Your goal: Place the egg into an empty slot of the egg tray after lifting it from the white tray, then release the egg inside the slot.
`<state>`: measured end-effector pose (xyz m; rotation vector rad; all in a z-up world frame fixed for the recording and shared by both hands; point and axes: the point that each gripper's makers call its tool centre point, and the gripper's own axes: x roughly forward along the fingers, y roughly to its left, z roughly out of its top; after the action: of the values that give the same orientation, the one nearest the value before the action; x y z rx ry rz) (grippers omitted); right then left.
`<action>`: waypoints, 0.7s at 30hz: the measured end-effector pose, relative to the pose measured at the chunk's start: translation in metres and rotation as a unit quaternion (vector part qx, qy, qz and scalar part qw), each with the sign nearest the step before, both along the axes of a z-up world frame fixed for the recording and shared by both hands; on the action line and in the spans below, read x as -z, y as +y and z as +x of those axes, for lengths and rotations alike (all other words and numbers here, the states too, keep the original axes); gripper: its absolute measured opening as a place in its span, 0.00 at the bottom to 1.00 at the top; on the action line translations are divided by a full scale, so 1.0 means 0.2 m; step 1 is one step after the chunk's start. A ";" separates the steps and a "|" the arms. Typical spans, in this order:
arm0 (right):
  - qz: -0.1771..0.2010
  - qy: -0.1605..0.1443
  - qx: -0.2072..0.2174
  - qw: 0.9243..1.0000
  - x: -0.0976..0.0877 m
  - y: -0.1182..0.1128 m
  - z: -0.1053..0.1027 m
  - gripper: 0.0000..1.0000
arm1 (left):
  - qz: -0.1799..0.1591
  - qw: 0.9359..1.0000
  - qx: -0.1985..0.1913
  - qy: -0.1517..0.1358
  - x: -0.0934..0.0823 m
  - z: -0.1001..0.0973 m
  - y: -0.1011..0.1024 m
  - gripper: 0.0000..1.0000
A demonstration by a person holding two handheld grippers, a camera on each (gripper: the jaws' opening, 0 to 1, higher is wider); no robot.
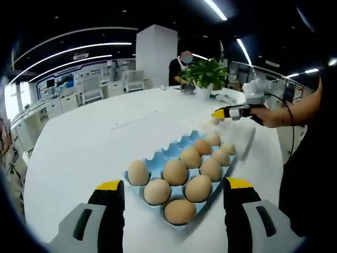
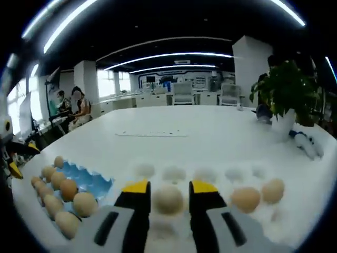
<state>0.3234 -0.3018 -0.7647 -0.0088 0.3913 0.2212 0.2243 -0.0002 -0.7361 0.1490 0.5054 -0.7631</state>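
Left gripper view. The left gripper (image 1: 174, 192) hangs over the near end of the blue egg tray (image 1: 158, 157), its two black, yellow-tipped jaws spread wide to either side of the tray and holding nothing. The tray rests on a round white table (image 1: 79, 153) and carries about ten brown eggs (image 1: 175, 172), with bare blue slots at its far left corner. Beyond the tray the right gripper (image 1: 227, 113) reaches in from the right, held in a person's hand (image 1: 274, 117), above the white tray (image 1: 243, 138), which is hard to tell from the tabletop. A potted plant (image 1: 206, 75) stands at the far edge of the table, with a person behind it.

Right gripper view. The right gripper (image 2: 168, 192) is low over the white tray (image 2: 210, 174), and a pale egg (image 2: 168, 199) sits between its jaws (the jaws stand close on either side of it, but contact with the shell cannot be made out, nor whether the egg is off the tray). Two further eggs (image 2: 246, 199) lie in the white tray to the right, while the row of dimples behind them is bare. The blue egg tray (image 2: 92, 182) lies to the left, just beside the white tray, with eggs along its near side. A yellow jaw tip of the left gripper (image 2: 15, 169) shows at the left edge. The potted plant (image 2: 284, 89) stands at the right, and white chairs (image 2: 184, 92) line the far side of the table.
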 end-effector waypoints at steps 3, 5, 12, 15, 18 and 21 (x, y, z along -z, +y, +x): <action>-0.010 0.015 -0.015 1.000 0.05 0.03 0.00 0.29 | -0.002 1.000 0.000 0.002 0.00 0.00 0.00 0.77; -0.009 0.020 -0.016 1.000 0.07 0.03 0.01 0.28 | -0.004 1.000 -0.002 0.002 0.00 0.00 0.01 0.76; -0.037 0.003 -0.034 0.999 0.08 0.03 0.01 0.26 | -0.010 1.000 -0.007 0.005 0.00 0.01 0.02 0.76; -0.031 0.017 -0.026 0.999 0.06 0.03 0.01 0.25 | -0.006 1.000 -0.004 0.007 0.01 0.00 0.02 0.76; -0.045 -0.003 -0.038 0.998 -0.01 0.05 0.01 0.25 | -0.008 1.000 -0.005 0.006 0.01 0.00 0.01 0.76; -0.030 -0.012 -0.038 0.999 -0.06 0.06 0.02 0.25 | -0.007 1.000 -0.008 0.007 0.01 0.01 0.02 0.76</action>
<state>0.3270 -0.2897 -0.7522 -0.0846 0.3747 0.2850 0.2254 0.0040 -0.7381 0.1260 0.5132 -0.7532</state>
